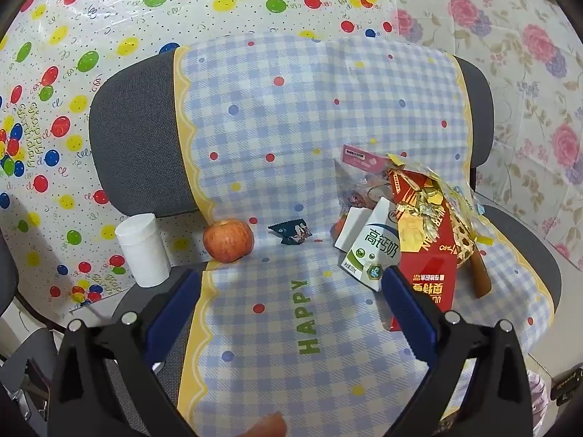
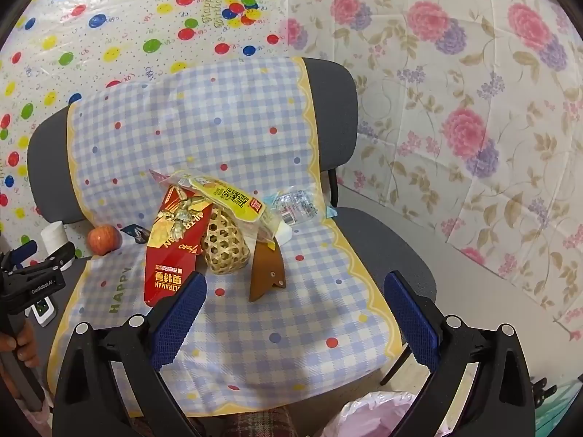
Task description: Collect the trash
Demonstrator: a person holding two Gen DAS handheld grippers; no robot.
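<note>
A grey chair draped with a checked cloth carries everything: left of the woven basket lie an apple and dark wrapper; a red packet leans beside the basket.

"HAPPY" on checkered cloth, "高钙奶" on milk carton, "ULTRAMAN" on red packet

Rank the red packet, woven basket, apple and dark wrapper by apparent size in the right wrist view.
1. red packet
2. woven basket
3. apple
4. dark wrapper
The apple and wrapper lie farther back, so their true sizes are less sure.
</note>
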